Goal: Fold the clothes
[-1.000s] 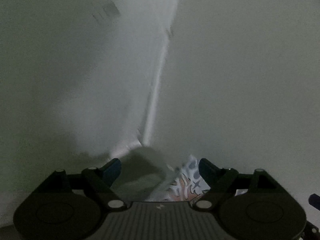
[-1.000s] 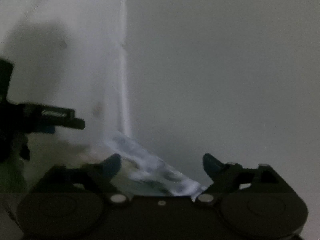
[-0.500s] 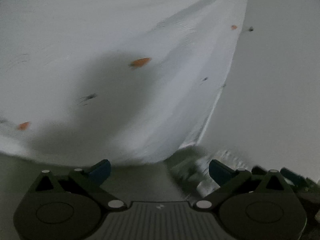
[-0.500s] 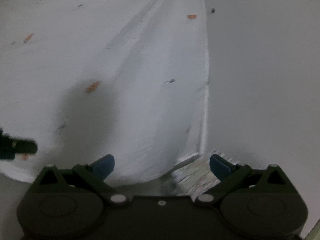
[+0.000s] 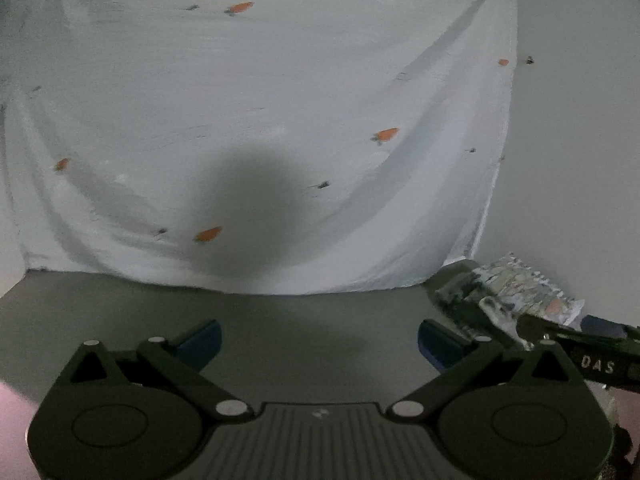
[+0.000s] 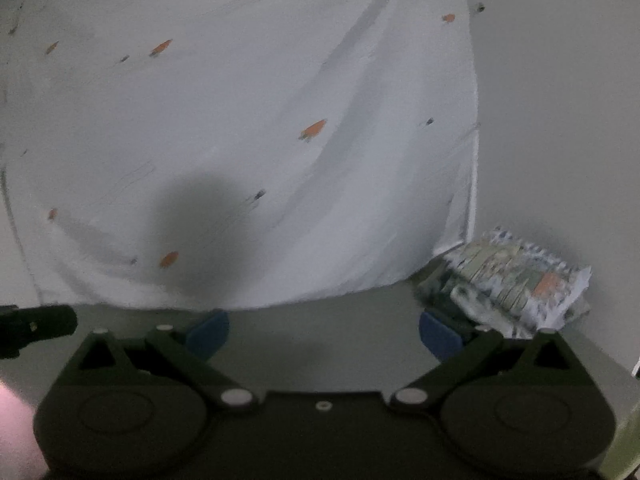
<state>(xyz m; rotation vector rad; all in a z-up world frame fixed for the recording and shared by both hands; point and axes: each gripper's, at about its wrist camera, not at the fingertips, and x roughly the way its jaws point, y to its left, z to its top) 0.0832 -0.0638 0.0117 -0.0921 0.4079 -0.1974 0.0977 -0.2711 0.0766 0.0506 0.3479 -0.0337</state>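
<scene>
Both grippers hover low over a grey surface (image 5: pixel 280 320), and there is the garment: a white cloth with small orange carrot prints (image 5: pixel 280 100), spread wide and lying flat across the surface, filling most of both views. Long soft creases sweep down its right side, and its near hem runs straight across just ahead of the fingertips.

The left gripper (image 5: pixel 318 340) has its blue-padded jaws standing wide apart, nothing between them but bare grey surface. The right gripper (image 6: pixel 324 334) is the same story: jaws spread wide, nothing in the gap, not touching the cloth.

Off at the white cloth's near right corner sits a folded patterned garment (image 6: pixel 516 276), a compact bundle in pale green, blue and white with an orange patch. It lies just beside the right gripper's right finger (image 6: pixel 440 338); whether they touch I cannot tell. In the left wrist view the same bundle (image 5: pixel 516 288) shows past that gripper's right finger, with the dark body of the other tool crossing in front.

A round dark shadow falls on the cloth's near edge. No containers appear in either view.
</scene>
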